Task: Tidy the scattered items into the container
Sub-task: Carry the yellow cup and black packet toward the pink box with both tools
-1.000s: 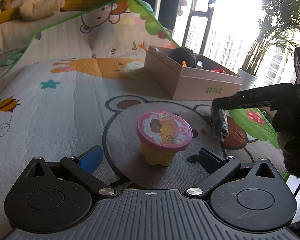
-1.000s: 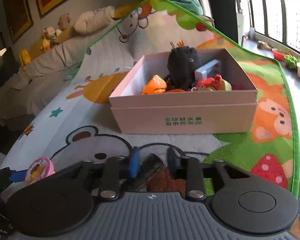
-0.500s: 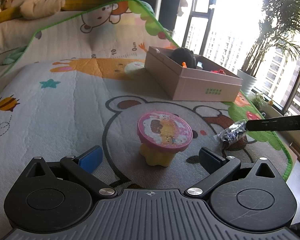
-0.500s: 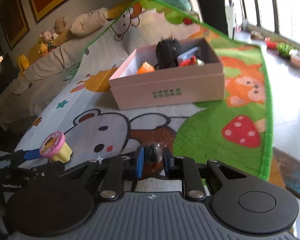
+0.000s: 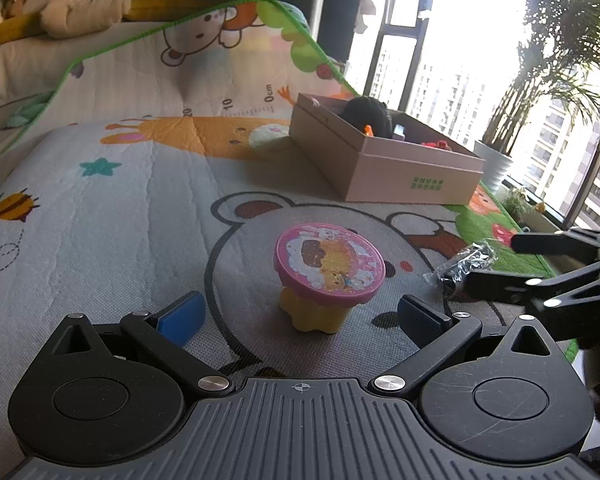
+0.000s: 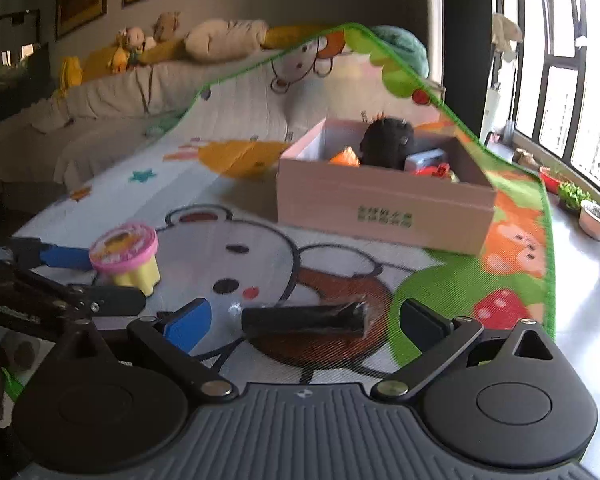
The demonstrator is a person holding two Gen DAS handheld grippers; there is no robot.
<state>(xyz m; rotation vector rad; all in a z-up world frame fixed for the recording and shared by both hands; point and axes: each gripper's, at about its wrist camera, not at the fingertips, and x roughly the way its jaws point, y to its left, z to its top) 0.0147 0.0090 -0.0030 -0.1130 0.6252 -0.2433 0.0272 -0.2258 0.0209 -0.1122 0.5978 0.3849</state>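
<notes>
Lying between right hand-held gripper (image 6: pixel 306 322) jaws: wrapped stick (image 6: pixel 304 320).

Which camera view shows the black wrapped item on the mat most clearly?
The right wrist view: the black wrapped item lies full length between the open right gripper fingers. The left wrist view shows it small, near the frame's right edge.

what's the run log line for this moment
right gripper: jaws just opened, wrapped black item loose between | left gripper: open around toy cup
</notes>
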